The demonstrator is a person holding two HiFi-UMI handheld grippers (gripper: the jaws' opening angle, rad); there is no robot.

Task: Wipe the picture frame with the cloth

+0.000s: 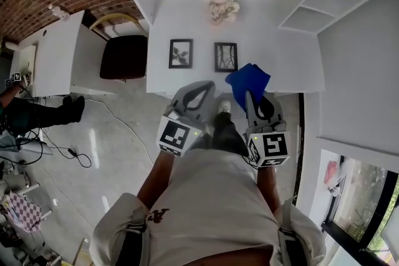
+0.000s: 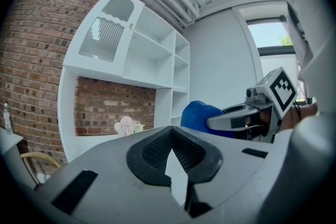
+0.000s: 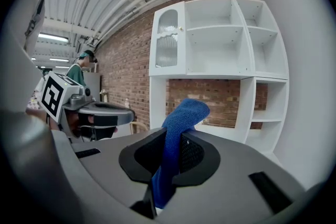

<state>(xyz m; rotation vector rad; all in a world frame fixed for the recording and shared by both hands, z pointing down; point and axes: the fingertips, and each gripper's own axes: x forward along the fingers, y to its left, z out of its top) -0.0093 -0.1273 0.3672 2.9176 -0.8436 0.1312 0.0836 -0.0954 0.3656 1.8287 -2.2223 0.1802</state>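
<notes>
Two small black picture frames stand on the white desk (image 1: 187,22), one at the left (image 1: 181,53) and one at the right (image 1: 225,57). A blue cloth (image 1: 248,81) hangs over the desk's front edge, just right of the right-hand frame. My right gripper (image 1: 252,95) is shut on it, and the cloth (image 3: 181,118) sticks up between the jaws of the right gripper (image 3: 170,157). My left gripper (image 1: 202,85) is below the frames at the desk's front edge, jaws together and holding nothing. The left gripper (image 2: 176,162) sees the cloth (image 2: 199,113) to its right.
A bunch of pale flowers (image 1: 222,7) stands at the back of the desk. A dark chair (image 1: 124,56) sits left of it, beside another white table (image 1: 56,53). White shelves (image 1: 324,3) rise at the right. A person (image 1: 37,112) and cables (image 1: 68,149) are at the far left.
</notes>
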